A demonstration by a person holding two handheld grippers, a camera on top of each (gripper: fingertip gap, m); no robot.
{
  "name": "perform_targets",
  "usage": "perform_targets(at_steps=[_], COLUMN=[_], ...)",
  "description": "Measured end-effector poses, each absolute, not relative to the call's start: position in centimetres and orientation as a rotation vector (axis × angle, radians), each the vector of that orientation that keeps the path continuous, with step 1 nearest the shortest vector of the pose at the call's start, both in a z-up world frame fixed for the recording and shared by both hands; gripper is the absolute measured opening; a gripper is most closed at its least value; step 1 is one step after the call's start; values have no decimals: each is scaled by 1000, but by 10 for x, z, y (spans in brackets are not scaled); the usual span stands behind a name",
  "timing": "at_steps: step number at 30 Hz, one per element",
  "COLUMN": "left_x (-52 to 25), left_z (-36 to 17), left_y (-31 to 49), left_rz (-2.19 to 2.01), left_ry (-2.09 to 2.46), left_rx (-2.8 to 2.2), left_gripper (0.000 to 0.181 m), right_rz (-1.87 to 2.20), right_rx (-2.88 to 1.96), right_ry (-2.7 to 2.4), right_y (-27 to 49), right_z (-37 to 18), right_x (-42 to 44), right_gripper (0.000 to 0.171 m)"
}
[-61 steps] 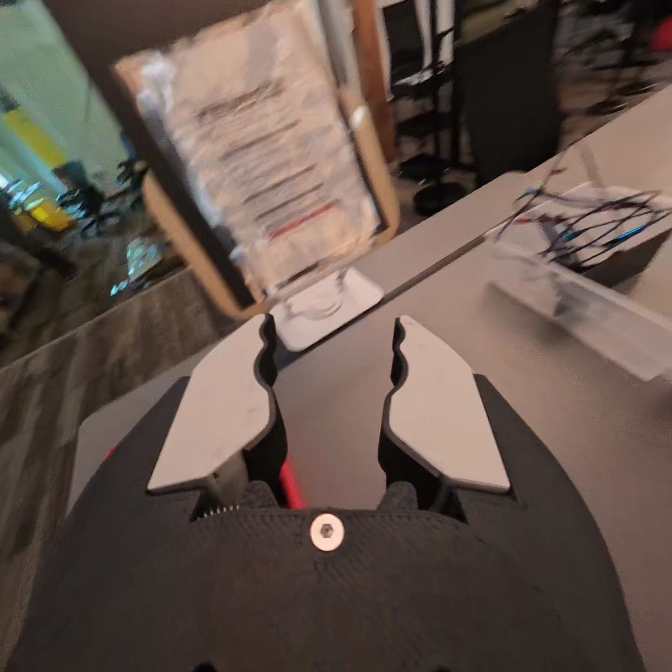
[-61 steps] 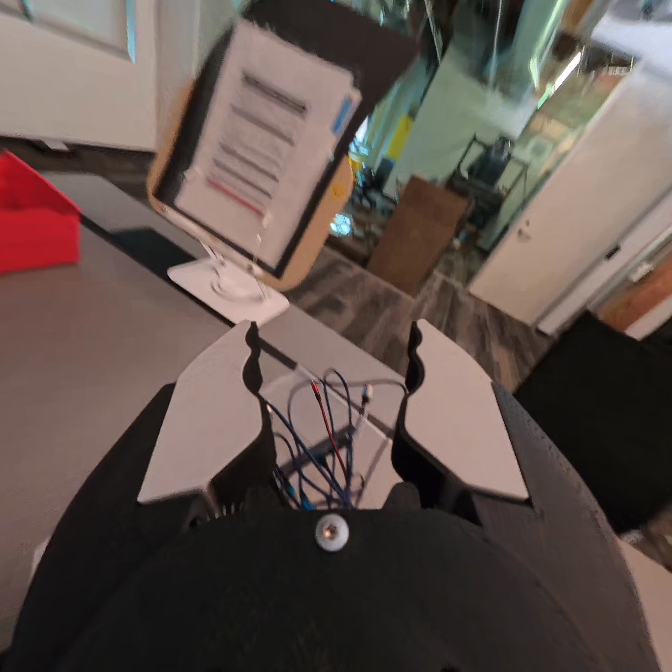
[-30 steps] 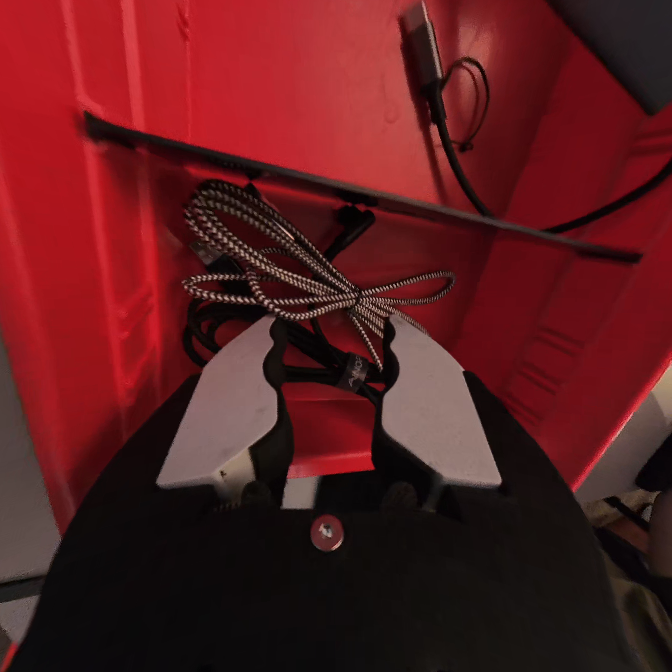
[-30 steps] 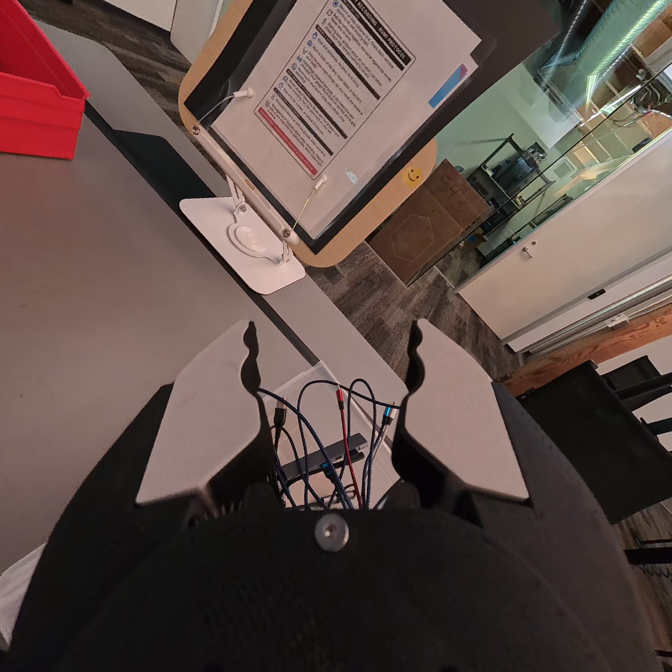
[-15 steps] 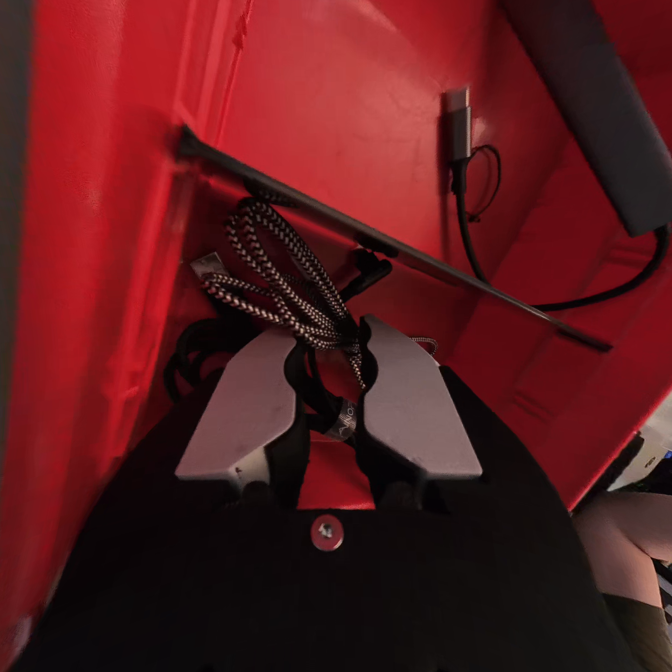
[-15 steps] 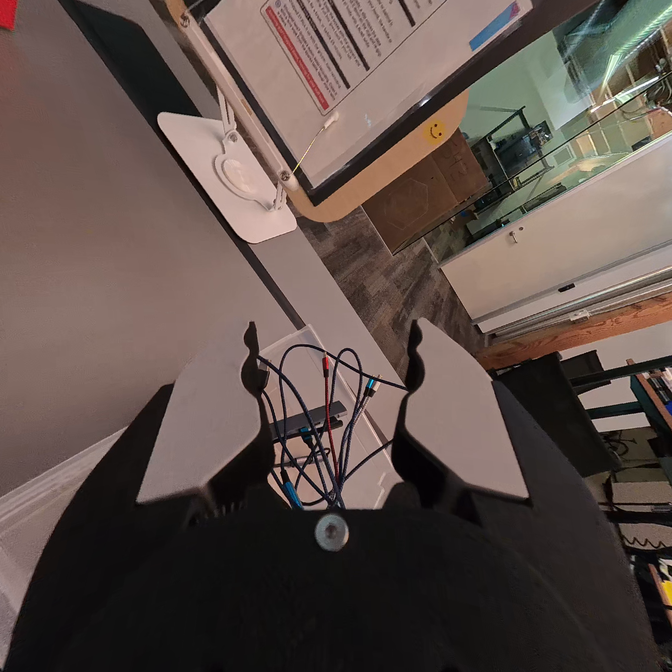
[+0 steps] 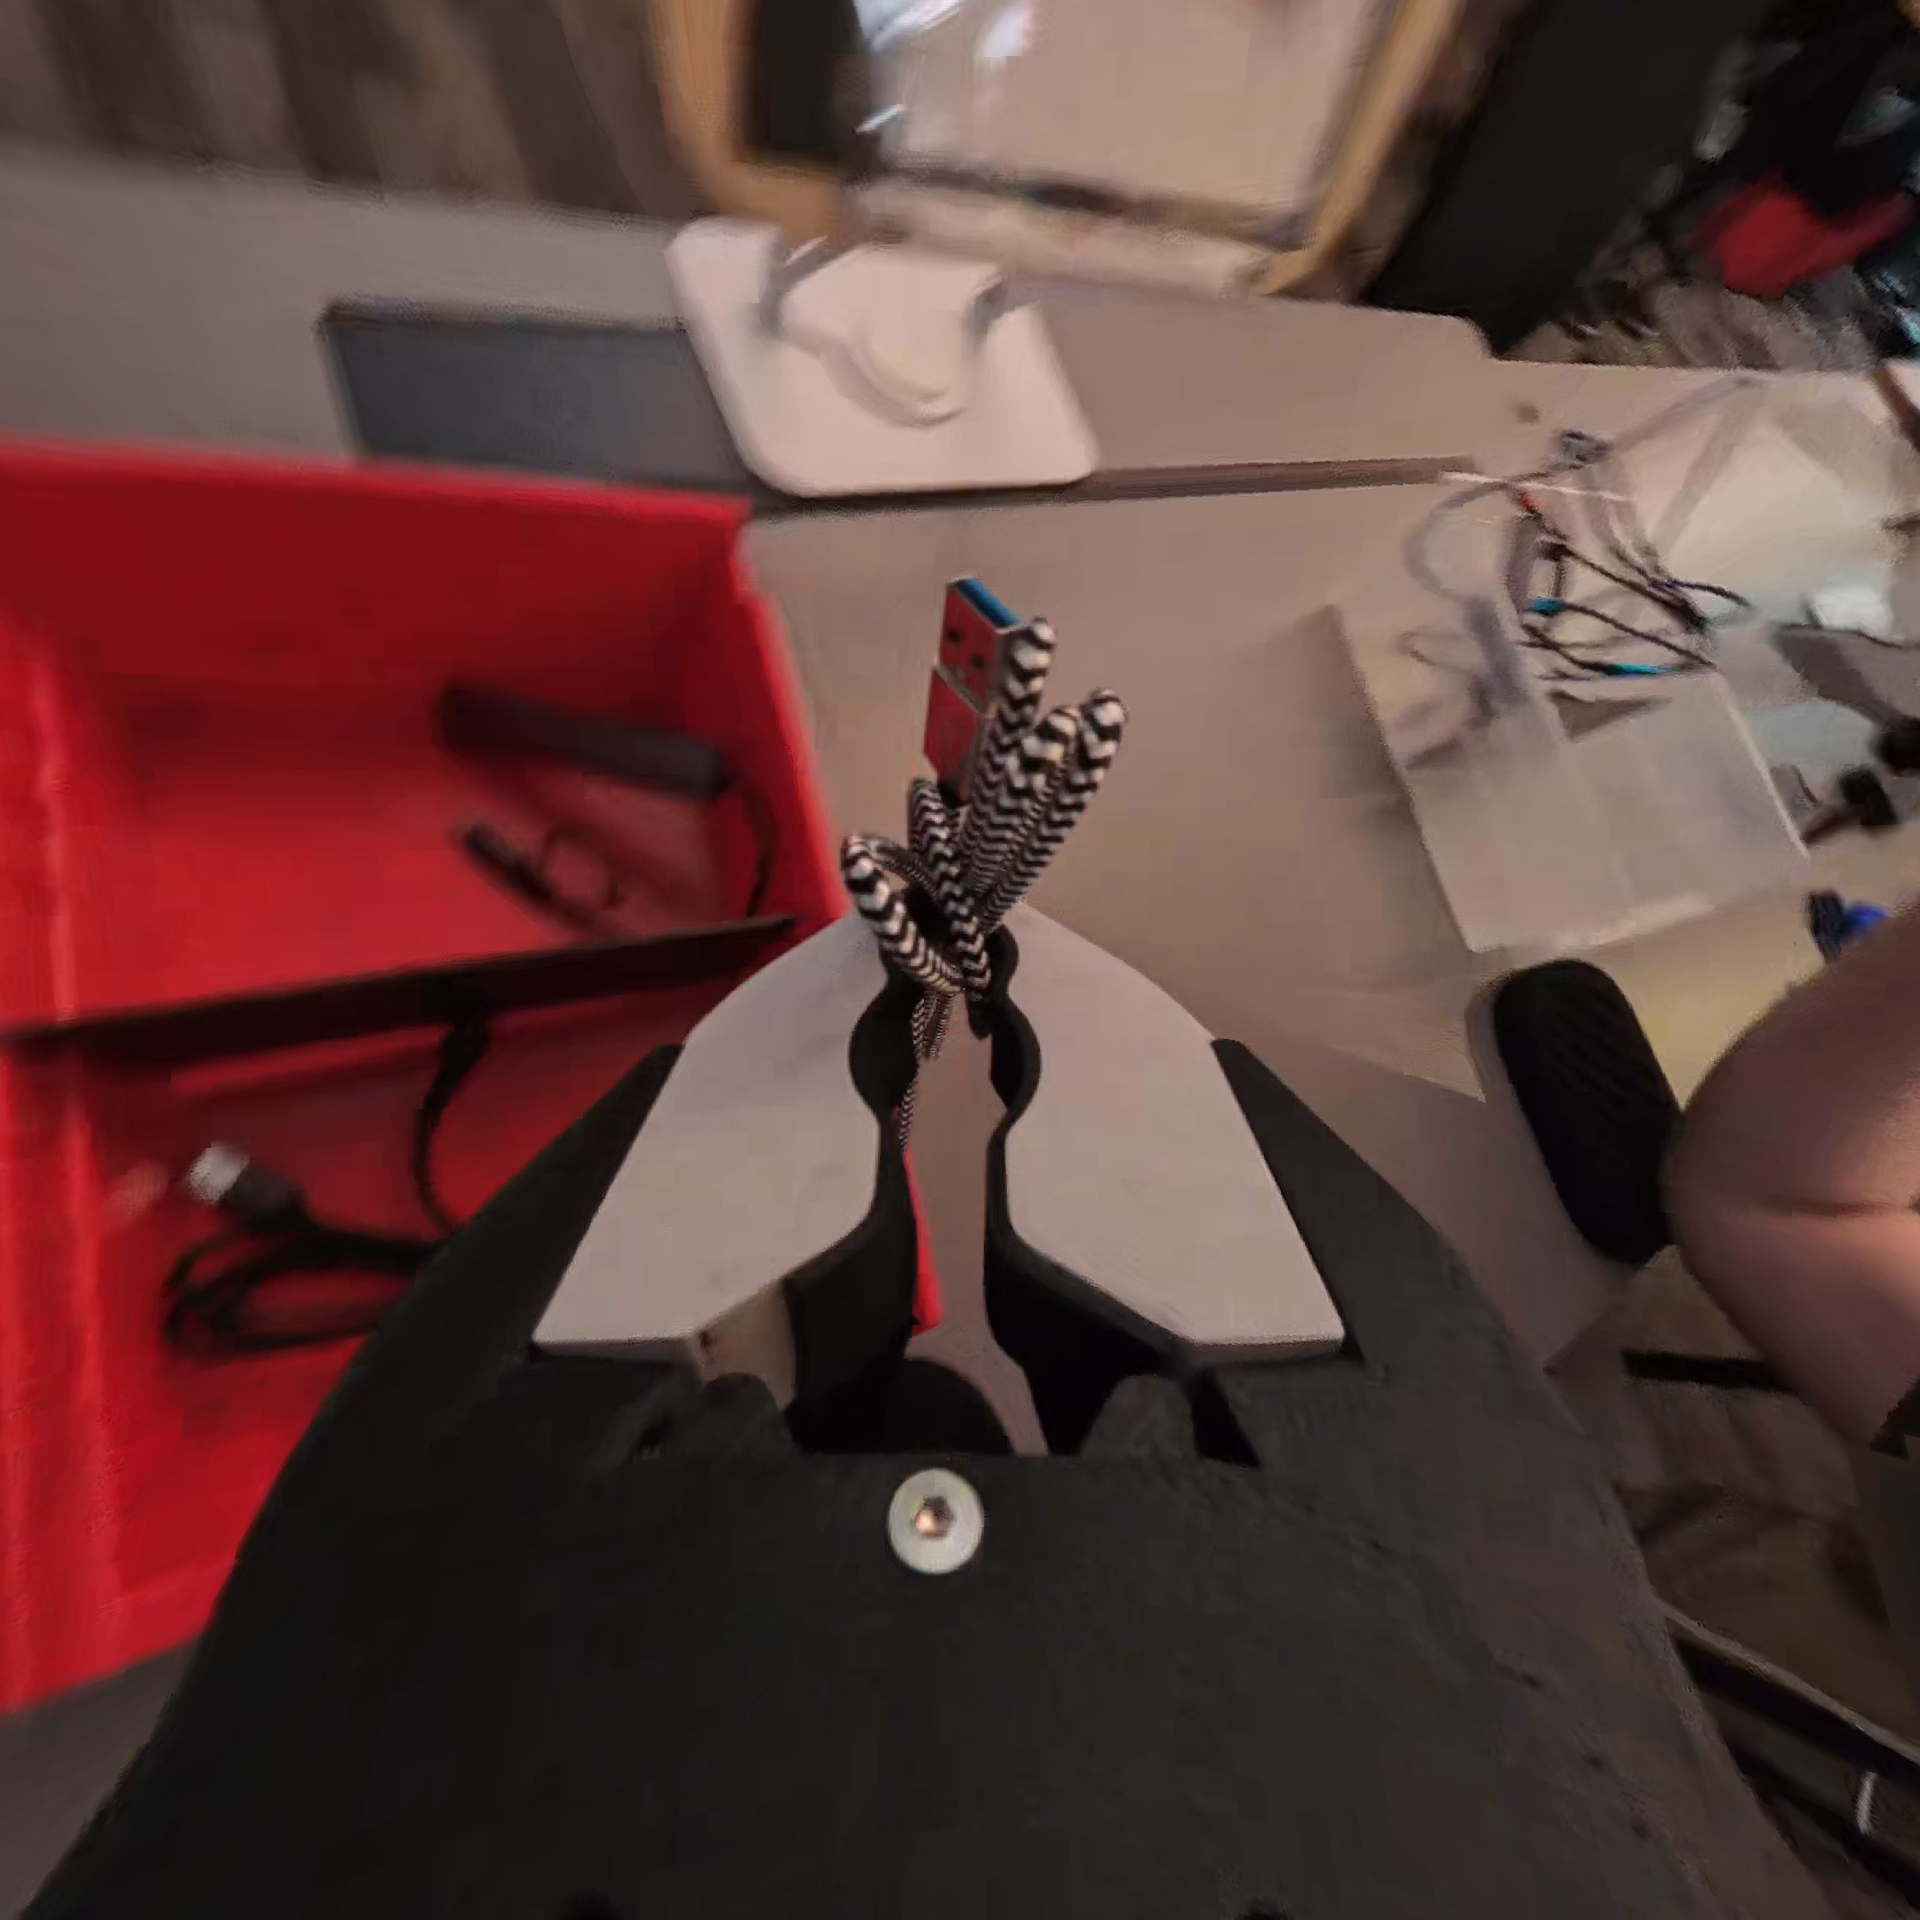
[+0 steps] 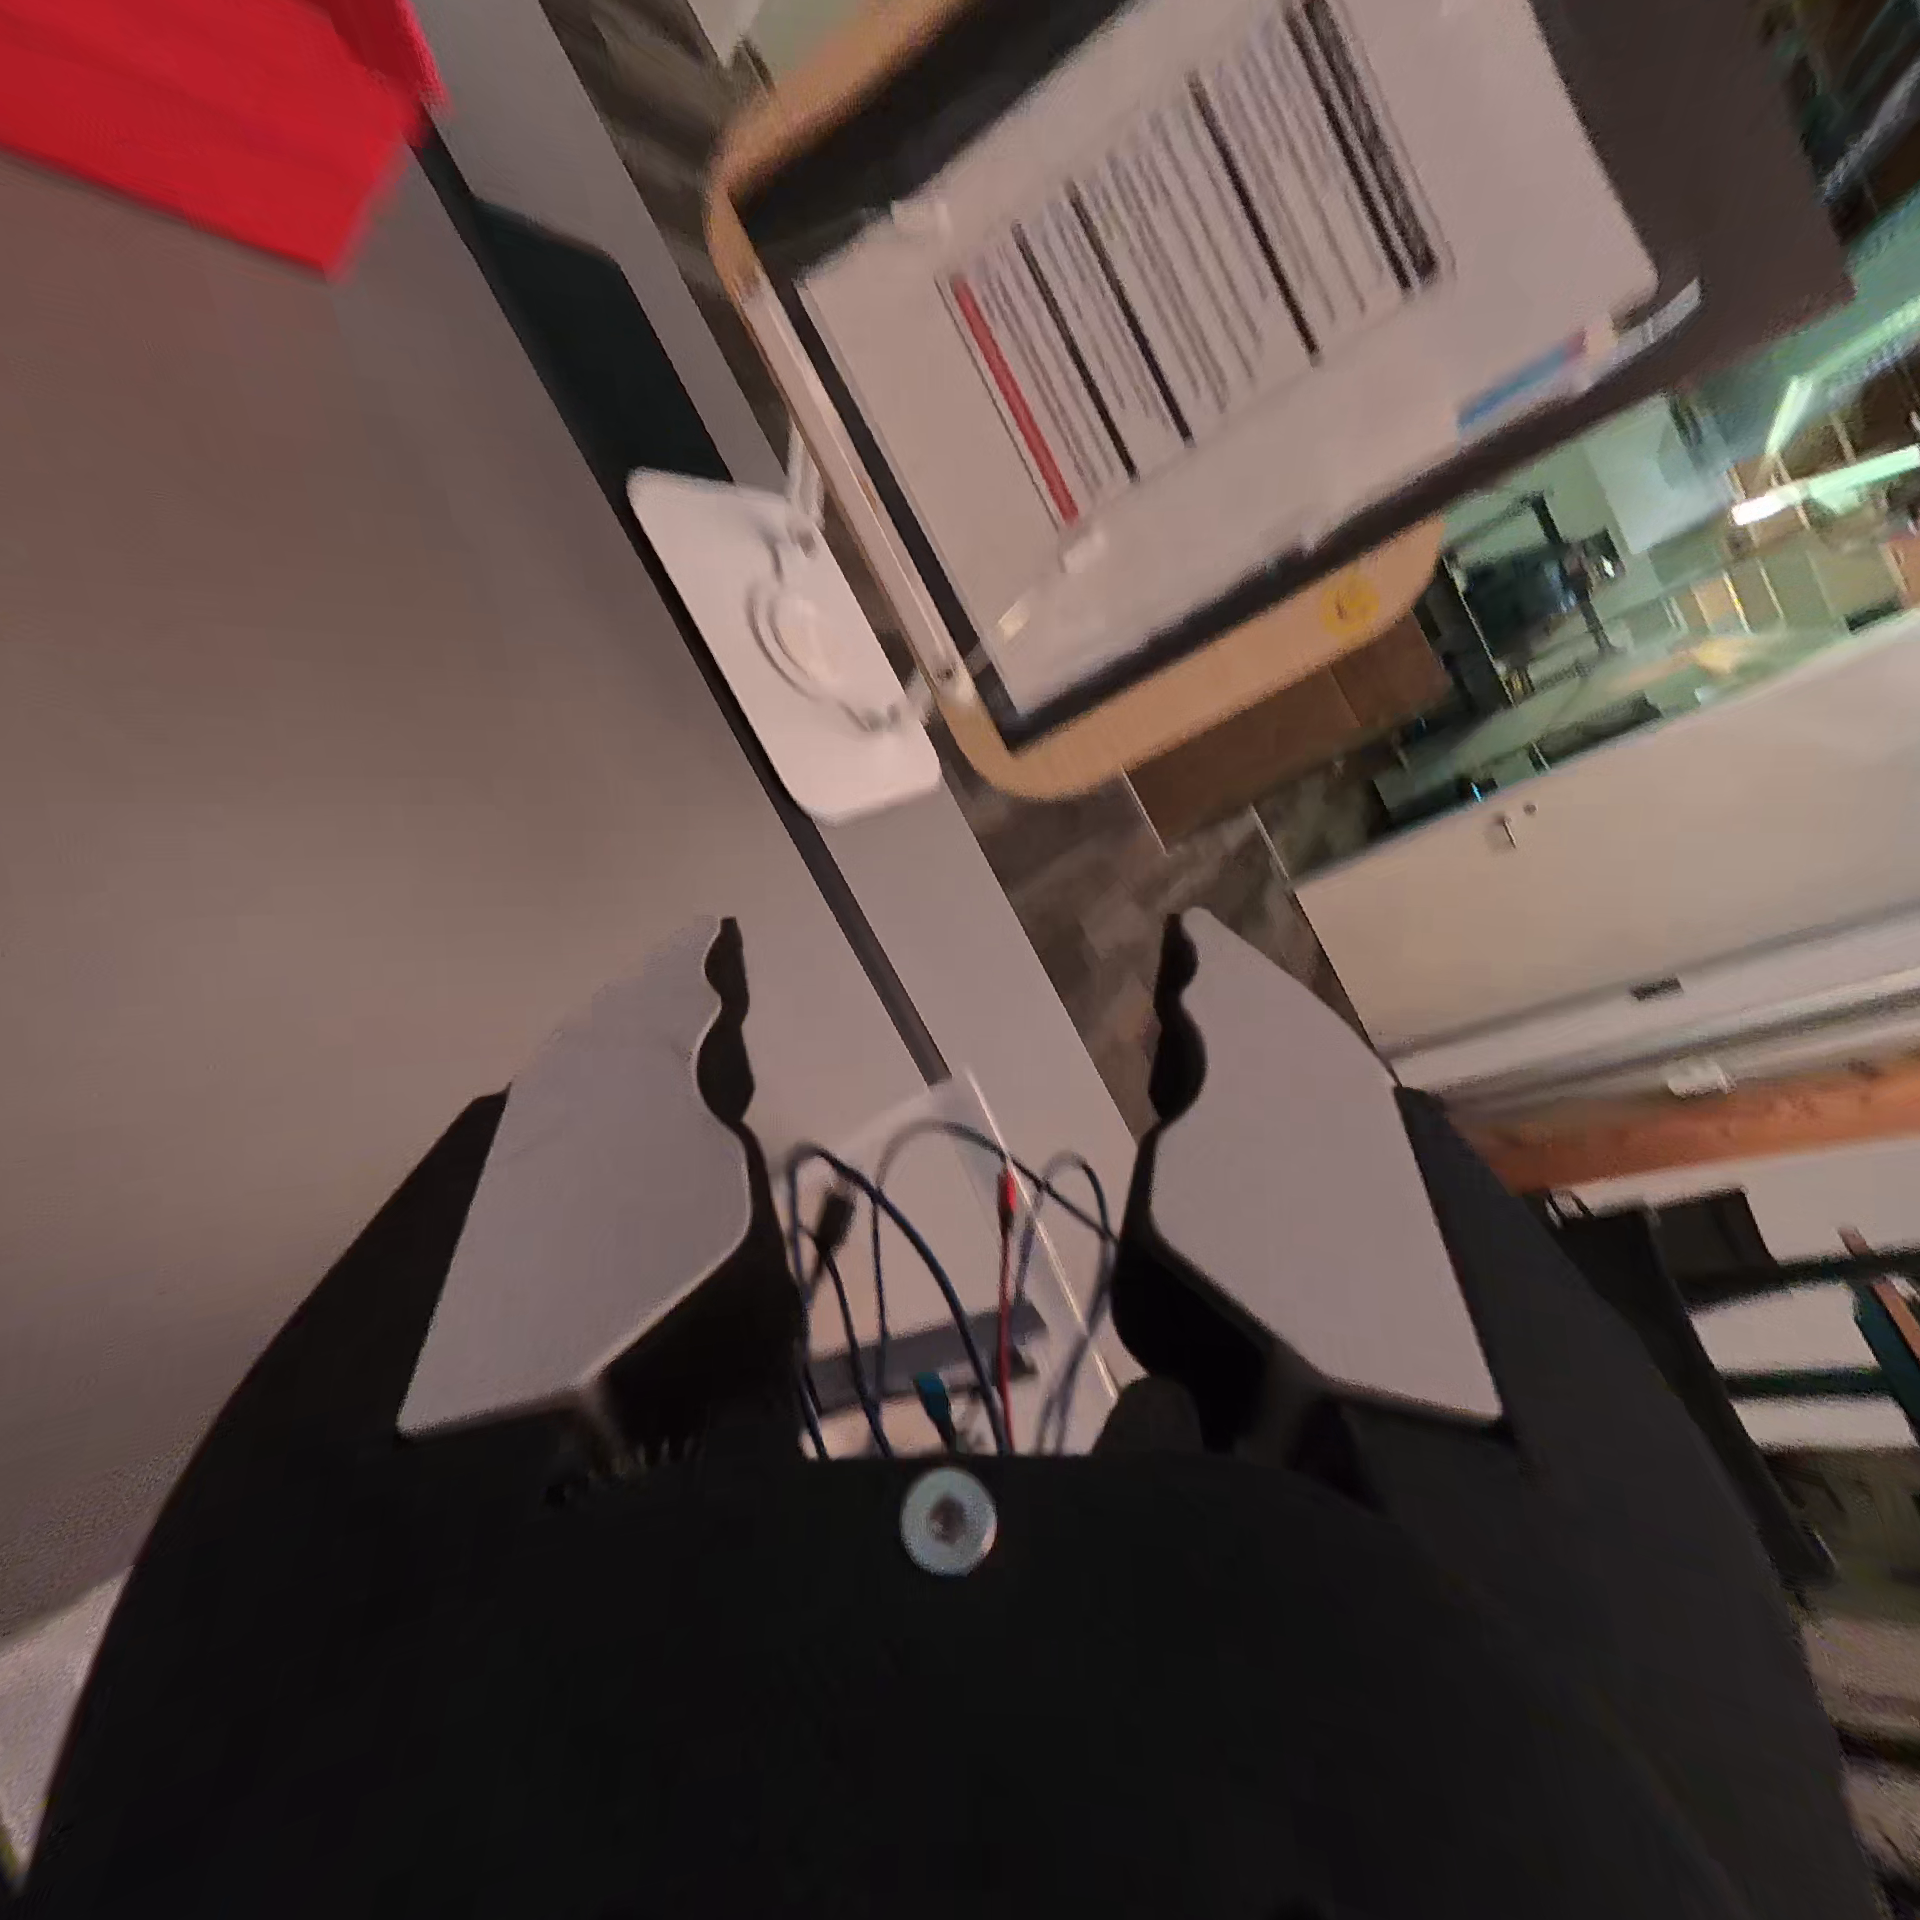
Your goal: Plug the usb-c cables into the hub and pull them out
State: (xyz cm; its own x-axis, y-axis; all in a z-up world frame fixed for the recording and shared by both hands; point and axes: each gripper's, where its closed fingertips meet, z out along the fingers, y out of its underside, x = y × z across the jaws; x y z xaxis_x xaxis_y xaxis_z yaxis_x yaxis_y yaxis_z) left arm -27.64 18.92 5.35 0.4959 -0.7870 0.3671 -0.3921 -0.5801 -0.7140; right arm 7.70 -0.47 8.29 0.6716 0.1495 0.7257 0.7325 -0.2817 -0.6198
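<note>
One braided cable (image 7: 992, 821) is clamped in the left gripper (image 7: 940, 961); the right gripper (image 8: 951, 951) gapes empty. Sign (image 8: 1195, 301) print probably too blurred to read.

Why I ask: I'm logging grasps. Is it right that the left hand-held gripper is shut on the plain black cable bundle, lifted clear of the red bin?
Not quite. The left wrist view shows the left hand-held gripper shut on the black-and-white braided cable bundle, lifted clear of the red bin; the plain black cable lies in the bin.
</note>
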Motion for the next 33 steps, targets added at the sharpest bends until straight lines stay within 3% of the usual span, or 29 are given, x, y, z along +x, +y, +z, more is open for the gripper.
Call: perform_targets(at_steps=[6, 10, 12, 14, 18, 24, 29, 33], left_x=[-193, -152, -141, -143, -188, -315, -365, -375], left_z=[98, 93, 86, 82, 73, 0, -65, -98], left_y=[81, 29, 18, 21, 59, 157, 202, 210], left_rz=[-1100, -1224, -1207, -1134, -949, -543, -423, -389], left_ry=[1422, 1637, 1723, 1762, 1680, 1185, 756, 695], left_rx=[-1806, -1690, -1644, -1633, -1778, -2474, -2901, -3048], left_gripper=[8, 9, 10, 20, 59, 52, 45, 46], right_rz=[95, 325, 343, 412, 413, 195, 232, 124], right_rx=[-1499, -1610, -1675, -1735, -2007, -2576, -2843, -2847], right_ry=[-812, -876, -984, -960, -874, -790, -685, -700], right_y=[12, 23, 22, 24, 30, 16, 9, 15], right_z=[103, 63, 41, 34, 3, -83, -130, -137], right_x=[-86, -142, -147, -141, -100, -26, -11, -1], right_gripper=[73, 71, 14, 10, 9, 9, 14, 40])
